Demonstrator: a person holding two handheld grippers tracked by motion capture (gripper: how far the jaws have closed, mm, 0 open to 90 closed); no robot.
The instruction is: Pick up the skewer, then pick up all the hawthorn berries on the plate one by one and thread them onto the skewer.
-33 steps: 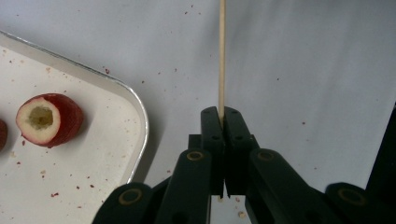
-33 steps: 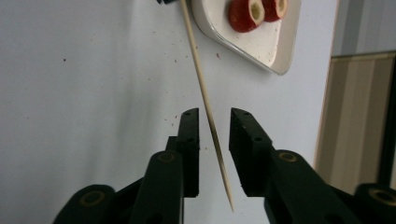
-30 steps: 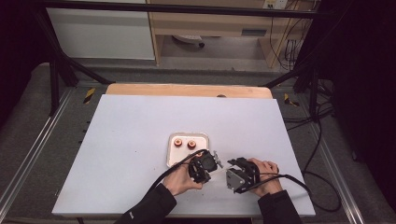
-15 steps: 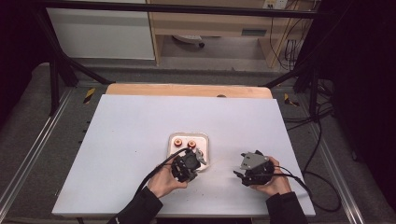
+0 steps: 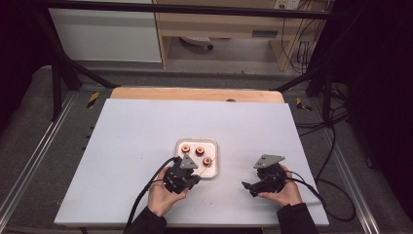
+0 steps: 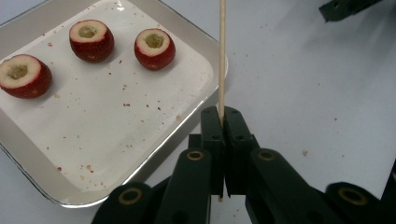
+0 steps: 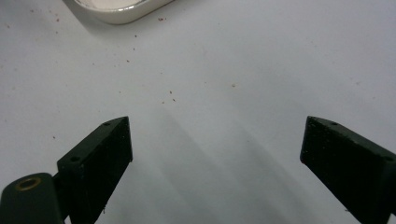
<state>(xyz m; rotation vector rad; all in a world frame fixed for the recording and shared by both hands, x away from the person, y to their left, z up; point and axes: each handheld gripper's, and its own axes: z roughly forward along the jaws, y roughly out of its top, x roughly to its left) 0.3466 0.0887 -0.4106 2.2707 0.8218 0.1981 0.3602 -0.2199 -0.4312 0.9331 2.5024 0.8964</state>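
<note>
Your left gripper (image 6: 223, 122) is clamped on the skewer (image 6: 222, 56); aim its tip at 1 of the 3 cored fruits (image 6: 154, 48) ahead-left. Your right gripper (image 7: 215, 154), whose jaws have just been opening, stands apart and empty.

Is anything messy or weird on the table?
A little messy: reddish crumbs speckle the white tray and the table beside it. The three red fruits have hollowed-out middles. Nothing looks tipped or broken.
</note>
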